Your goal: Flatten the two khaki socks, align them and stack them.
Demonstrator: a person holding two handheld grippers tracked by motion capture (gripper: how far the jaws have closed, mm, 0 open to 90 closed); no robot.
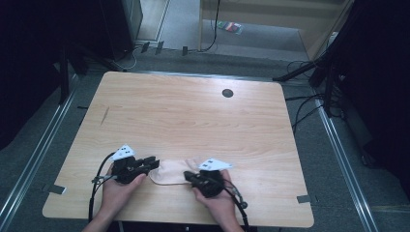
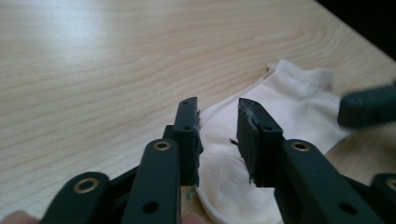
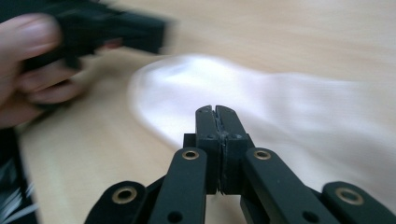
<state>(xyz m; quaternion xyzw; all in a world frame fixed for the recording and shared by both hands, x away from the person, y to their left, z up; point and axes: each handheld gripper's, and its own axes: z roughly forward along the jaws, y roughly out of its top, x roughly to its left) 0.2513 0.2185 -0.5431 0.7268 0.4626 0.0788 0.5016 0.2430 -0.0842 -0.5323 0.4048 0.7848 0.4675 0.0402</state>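
While lying flat, sock looks pale cream.

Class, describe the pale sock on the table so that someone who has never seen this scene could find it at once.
Start at the light wooden table and go to its near edge, where two hands hold black tools. The sock lies flat on the wood between the left tool and the right tool. It is the one soft, cream-coloured thing there; all else near it is black and hard.

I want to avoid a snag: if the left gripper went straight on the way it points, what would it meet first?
Most likely the sock, lying just past the left gripper; its jaws stand apart over it. Depth is unclear.
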